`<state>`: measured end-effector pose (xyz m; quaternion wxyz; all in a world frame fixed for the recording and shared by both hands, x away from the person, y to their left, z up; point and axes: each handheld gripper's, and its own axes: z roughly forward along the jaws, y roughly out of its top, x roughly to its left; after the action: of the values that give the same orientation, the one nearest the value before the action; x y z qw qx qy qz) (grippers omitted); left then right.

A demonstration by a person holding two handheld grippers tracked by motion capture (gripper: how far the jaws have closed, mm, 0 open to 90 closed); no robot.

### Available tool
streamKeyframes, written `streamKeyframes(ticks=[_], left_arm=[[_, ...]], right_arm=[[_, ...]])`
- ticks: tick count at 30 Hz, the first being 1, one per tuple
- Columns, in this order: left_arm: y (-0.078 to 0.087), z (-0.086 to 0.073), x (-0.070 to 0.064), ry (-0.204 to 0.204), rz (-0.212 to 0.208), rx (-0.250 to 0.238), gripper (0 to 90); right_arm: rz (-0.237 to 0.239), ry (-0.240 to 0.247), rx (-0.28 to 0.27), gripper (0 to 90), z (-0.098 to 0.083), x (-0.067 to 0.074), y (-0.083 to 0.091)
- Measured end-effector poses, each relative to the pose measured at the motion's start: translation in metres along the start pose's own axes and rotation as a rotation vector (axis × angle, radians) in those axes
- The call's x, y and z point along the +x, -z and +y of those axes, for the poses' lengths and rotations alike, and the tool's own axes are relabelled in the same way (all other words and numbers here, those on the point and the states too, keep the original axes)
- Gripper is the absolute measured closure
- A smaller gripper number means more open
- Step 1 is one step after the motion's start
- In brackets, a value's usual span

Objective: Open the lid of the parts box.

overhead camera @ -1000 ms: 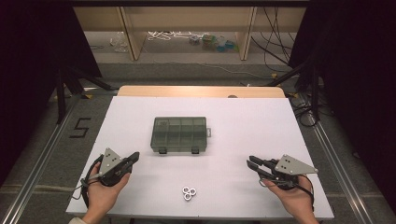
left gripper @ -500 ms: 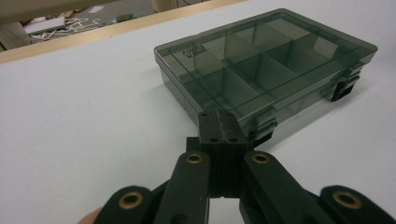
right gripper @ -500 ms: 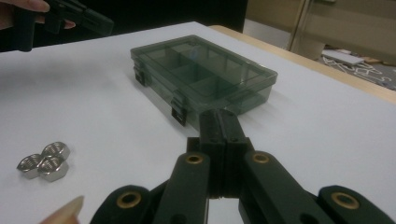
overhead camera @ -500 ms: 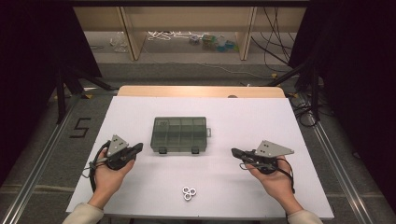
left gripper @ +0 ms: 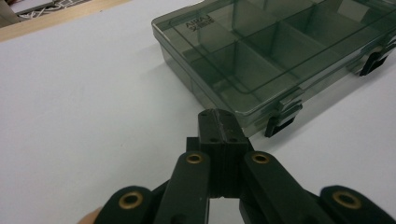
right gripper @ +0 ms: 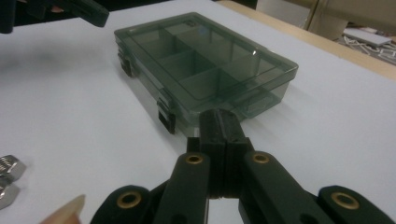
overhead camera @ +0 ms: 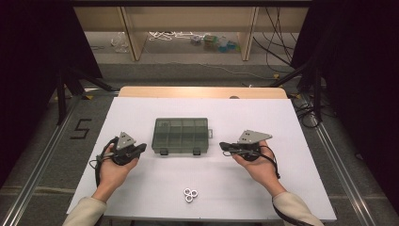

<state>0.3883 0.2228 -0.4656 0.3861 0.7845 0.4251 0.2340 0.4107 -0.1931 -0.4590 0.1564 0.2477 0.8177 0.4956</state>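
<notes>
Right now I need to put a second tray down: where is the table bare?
The far strip behind the compartment box is free, as are both far corners of the white table. The near right corner is bare too. It is crowded in the middle: left gripper and right gripper flank the box, with metal nuts at the near edge.

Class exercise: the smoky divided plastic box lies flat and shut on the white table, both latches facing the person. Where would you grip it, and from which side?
Probably best gripped at its two short end walls, one gripper from each side. The box is wide, flat and low; the left gripper and right gripper, both shut, already flank its near corners. The latches crowd the near edge, so avoid that side.
</notes>
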Motion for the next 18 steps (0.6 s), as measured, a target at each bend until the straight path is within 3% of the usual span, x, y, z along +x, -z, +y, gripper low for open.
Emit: streamKeyframes(ticks=[1,2,4,6,7,9,11,12,18], left_arm=[[0.0,-0.001,0.001,-0.009,-0.004,0.01,90.0],[0.002,-0.001,0.004,-0.043,-0.005,0.05,90.0],[-0.002,-0.004,0.004,-0.059,-0.014,0.074,90.0],[-0.005,-0.006,0.002,-0.042,-0.023,0.061,90.0],[-0.006,-0.006,0.003,-0.069,-0.027,0.083,90.0],[-0.006,-0.005,0.003,-0.074,-0.026,0.086,90.0],[-0.01,-0.005,0.0,-0.048,-0.03,0.058,90.0],[-0.01,-0.004,0.002,-0.088,-0.037,0.092,90.0],[-0.015,-0.005,0.002,-0.097,-0.051,0.104,90.0]], right_arm=[[0.005,-0.002,0.02,90.0,0.001,-0.002,-0.009],[0.005,-0.002,0.02,90.0,0.001,-0.002,-0.009],[0.009,-0.001,0.042,90.0,0.002,-0.005,-0.021],[0.012,-0.004,0.052,90.0,0.003,-0.005,-0.024],[0.017,-0.001,0.066,90.0,0.003,-0.007,-0.03],[0.024,-0.008,0.079,90.0,0.003,-0.007,-0.035],[0.031,-0.008,0.091,90.0,0.002,-0.007,-0.038],[0.033,-0.01,0.102,90.0,0.002,-0.006,-0.042],[0.033,0.012,0.115,90.0,0.001,-0.006,-0.046]])
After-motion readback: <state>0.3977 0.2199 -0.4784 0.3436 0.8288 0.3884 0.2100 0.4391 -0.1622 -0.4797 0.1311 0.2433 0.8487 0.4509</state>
